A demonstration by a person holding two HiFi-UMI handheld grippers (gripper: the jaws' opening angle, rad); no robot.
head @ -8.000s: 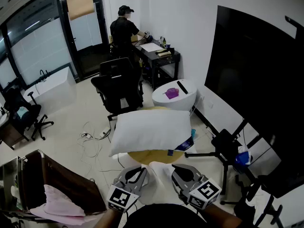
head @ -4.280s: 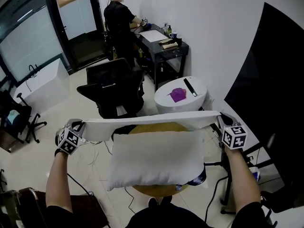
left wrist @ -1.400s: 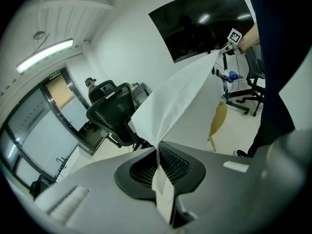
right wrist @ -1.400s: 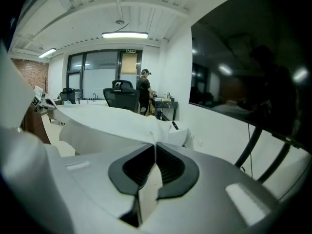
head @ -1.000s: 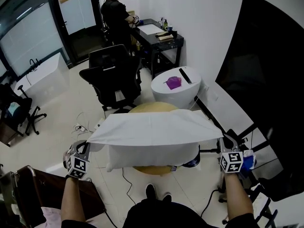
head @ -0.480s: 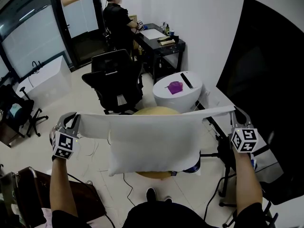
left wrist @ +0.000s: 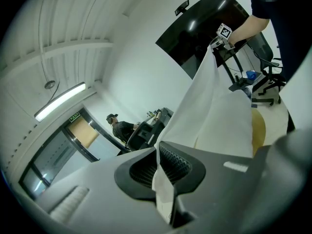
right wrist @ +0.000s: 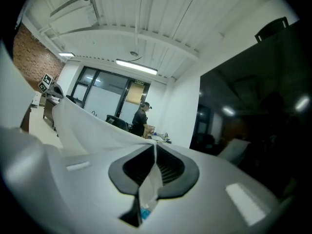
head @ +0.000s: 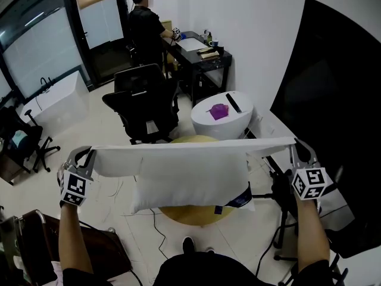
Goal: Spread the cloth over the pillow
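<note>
You've got the cloth stretched tight between both claws, held up as one long white band. The left claw sits out past the pillow's left end and the right claw out past its right end, both a bit higher than the pillow.

Left claw: clamped shut on a corner of the cloth. In the left gripper view you can see the fabric squeezed between the ribbed pads, then running off toward your other hand. Right claw: same deal, closed on the opposite corner, with the sheet fanning away to the left.

From the head view the band runs along the pillow's far edge and covers that side. The near half of the pillow is bare. Can't really tell if the cloth is touching the pillow or just hanging above it.

The pillow itself lies flat on the yellow counter, with something blue poking out under its near right corner.

Beyond the pillow there's a white counter with a purple thing on it, and a black chair off beyond its left part.
</note>
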